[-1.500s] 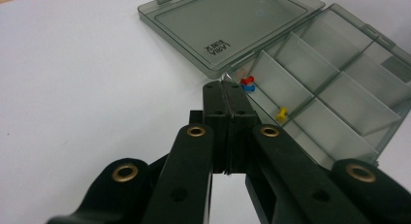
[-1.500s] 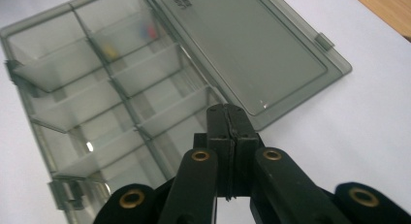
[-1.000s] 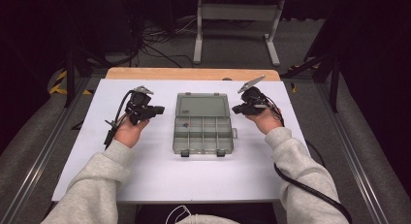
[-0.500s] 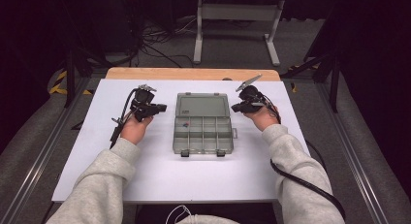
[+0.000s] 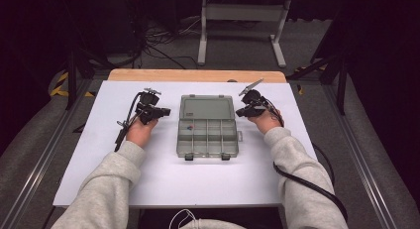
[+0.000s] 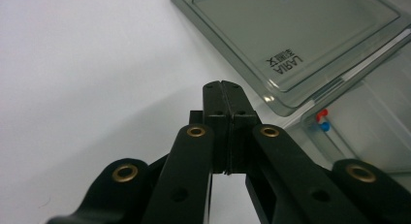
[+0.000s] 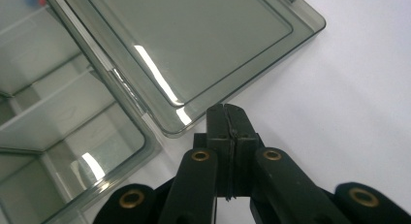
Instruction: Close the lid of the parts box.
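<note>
A clear grey compartment box point(image 5: 207, 136) lies open in the middle of the white table, its lid point(image 5: 206, 108) folded flat toward the far side. A small red and blue piece point(image 5: 188, 126) sits in a far-left compartment, seen again as the red and blue piece point(image 6: 322, 120) in the left gripper view. My left gripper point(image 5: 166, 111) is shut and empty just left of the lid point(image 6: 291, 35), pointing at it. My right gripper point(image 5: 239, 112) is shut and empty just right of the lid point(image 7: 194, 44), near its corner.
The white table top point(image 5: 163, 174) has a wooden strip point(image 5: 198, 75) along its far edge. Cables trail from both grippers, the right one looping off the table's right side. A metal stand point(image 5: 237, 21) and dark floor lie beyond.
Both hands have come down and slightly nearer the person, settling lower beside the open box. The jaws stay shut. The box has not moved.
</note>
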